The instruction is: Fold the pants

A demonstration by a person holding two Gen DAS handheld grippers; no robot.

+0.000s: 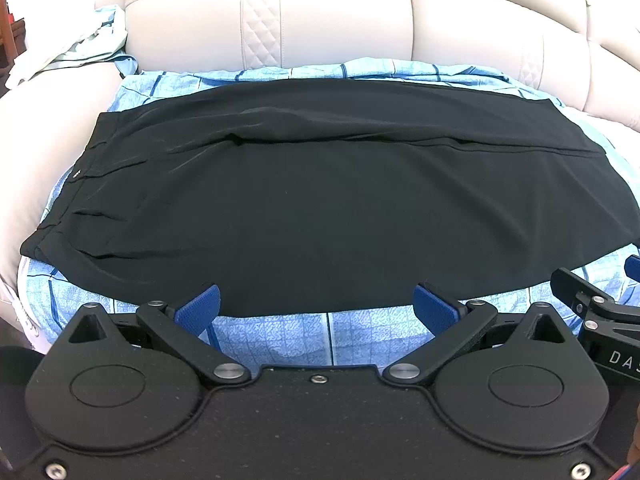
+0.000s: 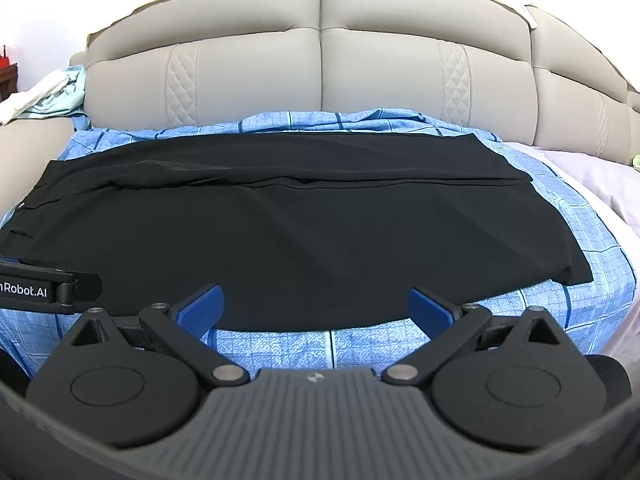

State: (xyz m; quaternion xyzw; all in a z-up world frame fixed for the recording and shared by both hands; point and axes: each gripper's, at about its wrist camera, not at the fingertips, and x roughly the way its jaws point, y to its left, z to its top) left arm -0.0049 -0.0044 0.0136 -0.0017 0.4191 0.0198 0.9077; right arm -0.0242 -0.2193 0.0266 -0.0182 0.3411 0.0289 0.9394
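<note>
Black pants (image 1: 304, 200) lie flat and spread out on a blue checked sheet (image 1: 280, 336), waistband at the left, legs side by side running to the right. They show in the right wrist view (image 2: 304, 232) too. My left gripper (image 1: 318, 304) is open and empty, its blue pads (image 1: 200, 308) just over the pants' near edge. My right gripper (image 2: 316, 304) is open and empty at the same near edge, further right. The right gripper's arm shows at the right edge of the left wrist view (image 1: 600, 312); the left gripper's body shows at the left of the right wrist view (image 2: 44, 288).
A beige padded sofa backrest (image 2: 320, 68) rises behind the sheet. Loose light clothes (image 2: 44, 92) lie on the armrest at the far left. A pale lilac cloth (image 2: 592, 176) lies to the right of the sheet.
</note>
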